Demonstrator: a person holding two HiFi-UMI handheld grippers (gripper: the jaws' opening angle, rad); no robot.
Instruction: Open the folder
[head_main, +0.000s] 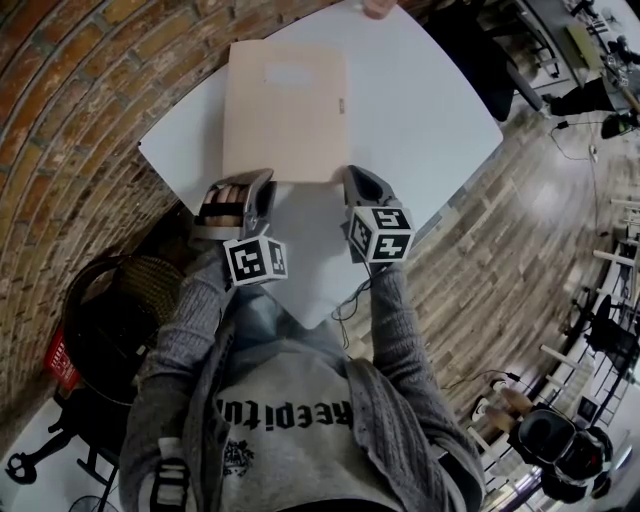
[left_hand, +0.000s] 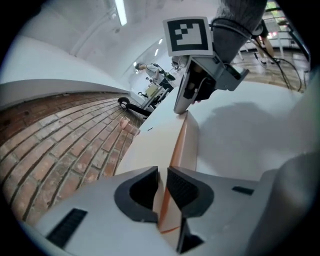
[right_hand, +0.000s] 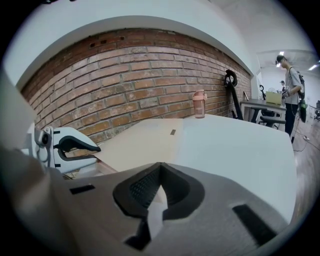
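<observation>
A tan folder (head_main: 285, 110) lies flat on the white table (head_main: 430, 110), its near edge towards me. My left gripper (head_main: 262, 188) is at the folder's near left corner. In the left gripper view the jaws (left_hand: 162, 182) pinch the folder's edge (left_hand: 172, 150), and the cover bows up a little along that edge. My right gripper (head_main: 352, 185) is at the near right corner. Its jaws (right_hand: 159, 187) meet at the tip with a pale sliver of folder between the pads. Each gripper shows in the other's view: the right gripper (left_hand: 189, 100) and the left gripper (right_hand: 75, 147).
A pink bottle (right_hand: 199, 104) stands at the table's far corner, where a person's hand (head_main: 378, 8) rests. A brick wall runs behind the table. A black chair and a basket (head_main: 110, 310) stand at my left. A person (right_hand: 292, 85) stands far off by desks.
</observation>
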